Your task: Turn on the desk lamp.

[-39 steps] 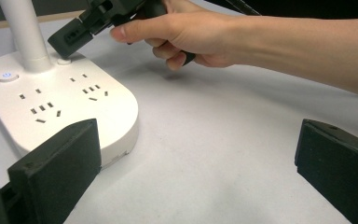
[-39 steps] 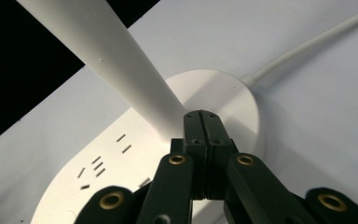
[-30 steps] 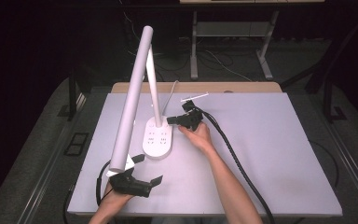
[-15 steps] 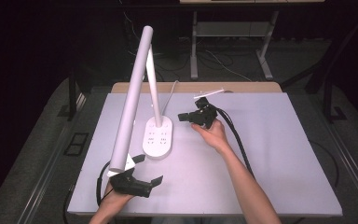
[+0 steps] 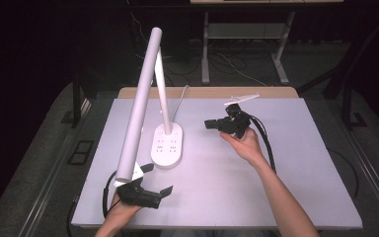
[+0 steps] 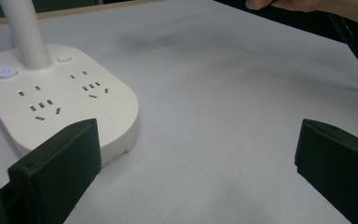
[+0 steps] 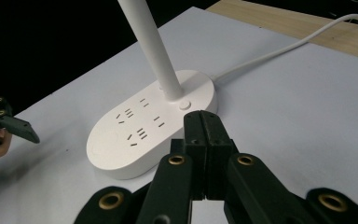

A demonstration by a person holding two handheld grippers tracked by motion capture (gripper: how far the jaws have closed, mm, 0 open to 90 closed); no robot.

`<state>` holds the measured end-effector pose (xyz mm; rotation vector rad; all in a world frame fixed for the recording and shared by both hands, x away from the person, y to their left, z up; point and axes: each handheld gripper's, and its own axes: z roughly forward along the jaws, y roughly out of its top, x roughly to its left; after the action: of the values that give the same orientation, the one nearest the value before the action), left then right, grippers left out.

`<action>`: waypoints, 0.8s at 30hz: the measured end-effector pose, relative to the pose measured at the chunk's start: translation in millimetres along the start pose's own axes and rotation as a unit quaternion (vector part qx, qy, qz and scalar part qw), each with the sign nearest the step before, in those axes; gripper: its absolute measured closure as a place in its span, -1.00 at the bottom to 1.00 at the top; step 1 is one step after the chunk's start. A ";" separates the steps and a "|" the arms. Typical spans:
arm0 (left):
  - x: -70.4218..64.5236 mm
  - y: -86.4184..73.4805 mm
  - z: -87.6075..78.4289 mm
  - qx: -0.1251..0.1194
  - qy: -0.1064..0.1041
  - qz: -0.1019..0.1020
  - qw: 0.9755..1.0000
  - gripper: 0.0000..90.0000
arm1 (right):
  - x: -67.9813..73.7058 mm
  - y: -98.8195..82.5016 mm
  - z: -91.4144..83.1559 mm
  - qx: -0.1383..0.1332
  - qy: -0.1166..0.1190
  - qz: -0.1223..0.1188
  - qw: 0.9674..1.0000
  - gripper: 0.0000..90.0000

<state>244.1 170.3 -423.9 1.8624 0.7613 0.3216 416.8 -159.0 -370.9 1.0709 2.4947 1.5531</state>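
Since the earlier frames, the right gripper (image 5: pixel 212 123) has withdrawn from the lamp base (image 5: pixel 168 146) toward the table's right and now sits clear of it, while the left gripper (image 5: pixel 155 180) has kept its position at the near-left edge.

Left side: the left gripper is held by the left hand (image 5: pixel 121 210) at the near edge of the white table (image 5: pixel 276 187); its jaws stand wide apart, holding nothing; in the left gripper view the base lies just beyond the left jaw, with bare table between the jaws.

Centre: the white oval lamp base rests flat on the table, its top carrying socket openings; a small lit button (image 6: pixel 5 72) sits beside the stem (image 6: pixel 25 32); the stem rises from the far end of the base; the long white lamp head (image 5: pixel 139 103) slopes down toward the near-left, its lower end above the left gripper; a white cord (image 7: pixel 284 49) runs from the far end of the base to the wooden table edge (image 7: pixel 298 23).

Right side: the right gripper, held in the right hand (image 5: pixel 244 143), points left toward the base, apart from it; in the right gripper view its jaws are pressed together with nothing between them; its black cable (image 5: pixel 266 143) trails back along the forearm.
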 end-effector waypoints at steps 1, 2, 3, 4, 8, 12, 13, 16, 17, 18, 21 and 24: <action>-0.2 0.0 0.0 -0.001 0.000 0.000 1.000 -1.00 | 0.9 -0.4 -3.4 -0.001 -0.002 -0.001 1.000 0.98; -0.5 0.2 0.0 -0.002 0.001 0.000 1.000 -1.00 | 1.8 -1.1 -6.7 -0.002 -0.001 -0.004 1.000 0.98; -0.8 0.3 -0.2 -0.003 0.001 0.001 1.000 -1.00 | 2.9 -1.9 -9.9 -0.003 -0.001 -0.003 1.000 0.98; -1.0 0.5 -0.3 -0.004 0.001 0.001 1.000 -1.00 | 3.6 -2.9 -12.7 -0.003 -0.001 -0.005 1.000 0.98; -1.8 0.6 0.2 -0.001 0.002 0.003 1.000 -1.00 | 5.9 -7.3 -25.0 -0.003 -0.005 -0.008 1.000 0.83; -3.1 0.8 1.3 0.000 -0.002 0.003 1.000 -1.00 | 9.3 -15.1 -41.1 0.002 -0.010 0.001 1.000 0.31; -3.2 0.8 1.6 0.001 -0.002 0.004 1.000 -1.00 | 9.7 -17.1 -44.3 0.001 -0.014 -0.003 1.000 0.15; -3.1 1.1 1.5 0.001 -0.002 0.005 1.000 -1.00 | 14.1 -25.2 -54.0 0.012 -0.030 -0.010 0.999 -0.10; -3.3 1.1 1.4 -0.002 -0.001 0.002 1.000 -1.00 | 14.1 -25.2 -54.0 0.012 -0.030 -0.010 0.999 -0.10; -3.2 1.4 0.9 -0.004 0.000 0.003 1.000 -1.00 | 15.6 -27.7 -56.6 0.015 -0.034 -0.011 0.999 -0.18; -3.1 1.7 0.2 -0.005 0.001 0.003 1.000 -1.00 | 20.2 -40.8 -66.3 0.021 -0.047 -0.011 0.999 -0.48; -3.5 1.9 0.4 -0.006 0.001 0.002 1.000 -1.00 | 23.7 -52.3 -76.3 0.019 -0.042 -0.008 0.999 -0.77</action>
<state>242.3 167.3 -421.9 1.8524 0.7554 0.3308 343.7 -220.3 -366.1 1.0935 2.4802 1.4300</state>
